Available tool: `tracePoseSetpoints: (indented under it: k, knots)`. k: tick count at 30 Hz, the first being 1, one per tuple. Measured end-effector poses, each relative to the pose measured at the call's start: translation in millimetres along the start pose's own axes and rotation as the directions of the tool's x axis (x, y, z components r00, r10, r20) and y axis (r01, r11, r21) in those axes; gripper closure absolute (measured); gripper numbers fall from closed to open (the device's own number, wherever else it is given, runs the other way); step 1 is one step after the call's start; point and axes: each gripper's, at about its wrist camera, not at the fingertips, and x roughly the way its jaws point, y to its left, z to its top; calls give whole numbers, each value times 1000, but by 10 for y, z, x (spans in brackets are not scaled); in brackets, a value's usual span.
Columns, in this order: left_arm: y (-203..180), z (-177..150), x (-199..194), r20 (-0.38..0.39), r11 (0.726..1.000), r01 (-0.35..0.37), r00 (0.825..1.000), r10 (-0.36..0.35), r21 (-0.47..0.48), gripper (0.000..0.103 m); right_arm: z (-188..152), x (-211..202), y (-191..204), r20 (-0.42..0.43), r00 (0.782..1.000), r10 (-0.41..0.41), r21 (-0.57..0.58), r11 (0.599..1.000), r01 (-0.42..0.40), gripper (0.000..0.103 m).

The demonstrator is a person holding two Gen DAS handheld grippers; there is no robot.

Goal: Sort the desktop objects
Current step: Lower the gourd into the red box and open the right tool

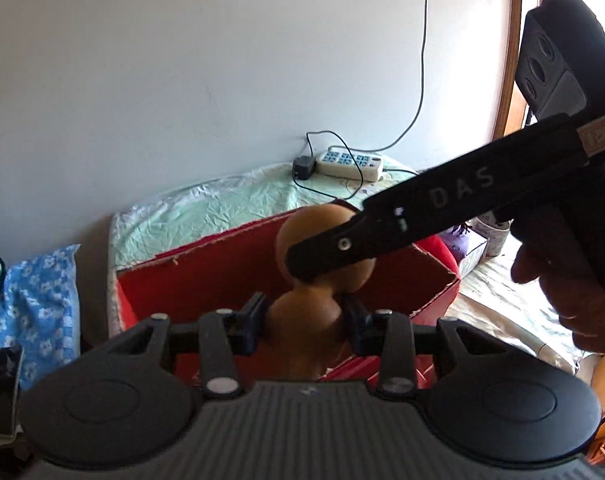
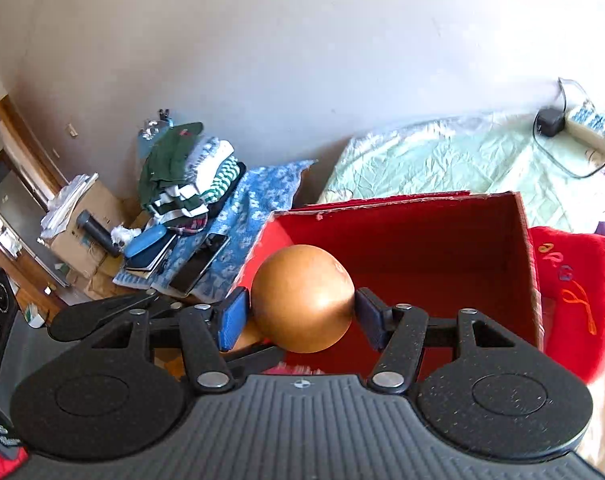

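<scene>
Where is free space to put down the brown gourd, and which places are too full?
The red box shows a bare red floor behind the gourd, which both grippers grip. The green cloth is bare between the box and the power strip. Crowded: the blue cloth, with folded clothes, a phone and a case.

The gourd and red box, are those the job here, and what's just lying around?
Job in hand:
gourd, held by both the left gripper and right gripper
red box, open beneath it

Just lying about:
power strip
folded clothes
phone
blue case
</scene>
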Motion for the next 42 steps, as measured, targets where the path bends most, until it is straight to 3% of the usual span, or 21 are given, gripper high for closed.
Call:
tracePoseSetpoints:
  k: [5,11,14,17,22,25,28,32,37,41,42]
  knots:
    - [37,64,579,-130,999,-47,990,50,24,65,269,623,-270,-120,993,-15,39,999,20,43]
    - [184,47,1103,-278,993,-116,955,103,-31,64,376,1245,-473,-272,961,-45,37,998,57,43]
    - [296,27,1259,-336,985,-149,935,112,-87,57,401,1448,-454,-311,944,-113,-28,994,110,43]
    - [409,-43,1321,-360,973,-179,926,117,-144,50,403,1671,-444,-345,926,-151,-99,987,124,42]
    - [530,-129,1208,-351,951,-226,925,142,-210,50,409,1805,-501,-391,920,-14,-42,999,-2,42]
    - [588,-146,1095,-333,939,-256,927,171,-230,50,470,1691,-517,-374,926,-48,-48,998,32,42]
    - [611,-150,1015,-312,936,-257,934,176,-241,52,498,1554,-509,-367,920,-140,-116,988,104,42]
    - [552,-118,999,-287,948,-206,949,132,-243,53,480,1474,-573,-407,899,-160,-115,986,124,42]
    - [413,-71,1148,-310,969,-97,950,22,-226,53,425,1678,-705,-523,849,-74,14,995,95,40]
    - [417,-105,1218,-342,972,-69,940,-12,-223,54,432,1772,-636,-532,846,-5,69,996,49,41]
    - [447,-122,1225,-349,970,-65,937,-22,-234,58,434,1796,-619,-534,845,13,83,996,38,42]
